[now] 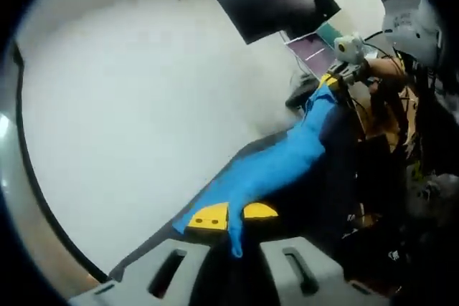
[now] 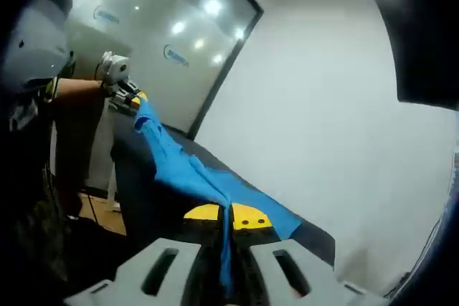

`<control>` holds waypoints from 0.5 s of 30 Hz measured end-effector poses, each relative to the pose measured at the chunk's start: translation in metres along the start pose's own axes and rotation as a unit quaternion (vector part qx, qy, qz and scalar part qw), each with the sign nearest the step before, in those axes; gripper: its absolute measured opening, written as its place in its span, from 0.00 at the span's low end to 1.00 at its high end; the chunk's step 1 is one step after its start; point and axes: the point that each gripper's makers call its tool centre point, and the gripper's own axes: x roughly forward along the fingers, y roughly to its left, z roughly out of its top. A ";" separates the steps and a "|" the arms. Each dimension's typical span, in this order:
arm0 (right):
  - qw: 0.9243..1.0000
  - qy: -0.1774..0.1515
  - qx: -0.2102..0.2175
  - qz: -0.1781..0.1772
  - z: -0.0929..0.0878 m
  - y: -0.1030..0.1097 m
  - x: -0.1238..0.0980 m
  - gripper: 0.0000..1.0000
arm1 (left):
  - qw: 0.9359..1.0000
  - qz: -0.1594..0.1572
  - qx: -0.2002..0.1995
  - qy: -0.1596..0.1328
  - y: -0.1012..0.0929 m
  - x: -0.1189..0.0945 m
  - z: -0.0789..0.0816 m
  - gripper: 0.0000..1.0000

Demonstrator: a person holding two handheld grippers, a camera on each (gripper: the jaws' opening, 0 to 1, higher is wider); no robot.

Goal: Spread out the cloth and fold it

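The blue cloth (image 1: 276,166) is stretched in the air between the two grippers — one end in each. In the left gripper view, the left gripper (image 1: 231,218) has its yellow-tipped fingers (image 1: 208,218) closed on a corner of the cloth, a short tail of fabric hanging below the tips. The cloth runs up and away to the right gripper (image 1: 334,77), held in a person's hand (image 1: 376,69), which pinches the far end. A white tabletop (image 1: 129,105) lies behind, with a dark monitor (image 1: 269,1) at its far side.

In the right gripper view, the right gripper (image 2: 229,216) clamps the cloth (image 2: 193,173) between its yellow pads, and the fabric rises to the left gripper (image 2: 133,99) at the far end. The cloth hangs over a dark surface (image 2: 143,198) — gathered into a narrow band, not flat.
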 end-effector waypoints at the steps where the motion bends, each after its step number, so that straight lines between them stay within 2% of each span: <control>1: 1.000 -0.006 -0.016 0.001 0.011 0.000 -0.004 0.01 | 1.000 0.006 0.004 -0.004 0.003 -0.006 0.009 0.01; 5: 0.998 -0.035 -0.057 -0.003 0.053 -0.002 -0.025 0.01 | 0.999 0.029 0.023 -0.020 0.013 -0.030 0.048 0.02; 7: 0.996 -0.060 -0.059 -0.003 0.076 -0.001 -0.038 0.01 | 0.999 0.033 -0.005 -0.043 0.014 -0.043 0.068 0.02; 8: 0.996 -0.070 -0.058 -0.001 0.084 0.001 -0.046 0.01 | 0.998 0.030 -0.007 -0.050 0.012 -0.050 0.075 0.02; 11: 0.994 -0.100 -0.032 0.001 0.100 0.009 -0.075 0.01 | 0.997 0.024 -0.014 -0.065 0.002 -0.074 0.089 0.02; 13: 0.993 -0.113 -0.020 0.011 0.102 0.020 -0.099 0.01 | 0.997 0.016 -0.018 -0.074 -0.006 -0.086 0.096 0.02; 15: 0.992 -0.123 -0.015 0.029 0.104 0.033 -0.112 0.01 | 0.997 -0.001 -0.015 -0.079 -0.016 -0.095 0.102 0.02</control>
